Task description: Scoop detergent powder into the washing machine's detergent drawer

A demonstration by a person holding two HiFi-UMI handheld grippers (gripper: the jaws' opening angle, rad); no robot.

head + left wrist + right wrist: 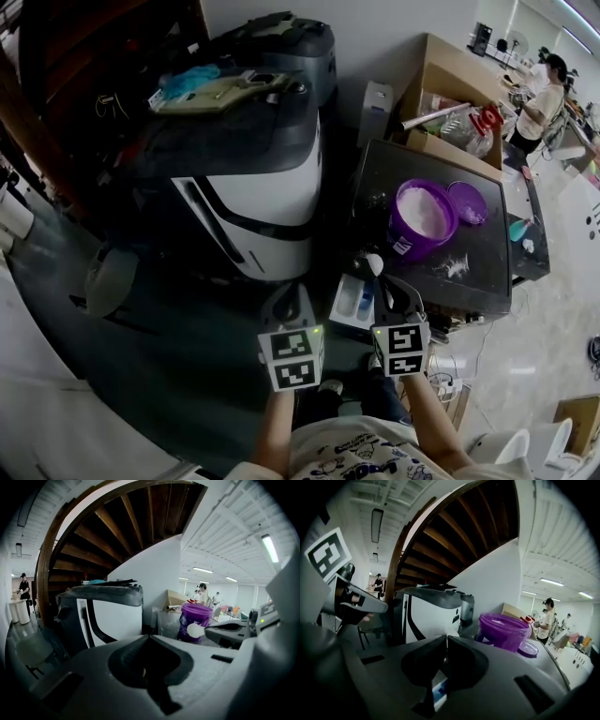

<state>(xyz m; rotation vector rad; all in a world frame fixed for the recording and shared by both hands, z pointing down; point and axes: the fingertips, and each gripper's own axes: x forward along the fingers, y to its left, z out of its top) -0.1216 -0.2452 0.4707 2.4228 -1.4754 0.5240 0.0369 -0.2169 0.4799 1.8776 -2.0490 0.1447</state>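
Observation:
A purple detergent tub (422,217) with white powder in it stands open on the washing machine's dark top (394,169), its lid (467,202) lying beside it. The white detergent drawer (354,302), with a blue compartment, is pulled out at the machine's front. My right gripper (384,283) is shut on the handle of a white scoop (374,264), whose bowl hangs just above the drawer's far end. From the left gripper view the scoop (194,630) shows in front of the tub (193,618). My left gripper (289,294) is shut and holds nothing, left of the drawer.
A large white and grey appliance (253,206) stands to the left of the machine. Spilled powder (457,267) lies on the dark top near the tub. Cardboard boxes (450,94) sit behind it. A person (542,105) stands at the far right.

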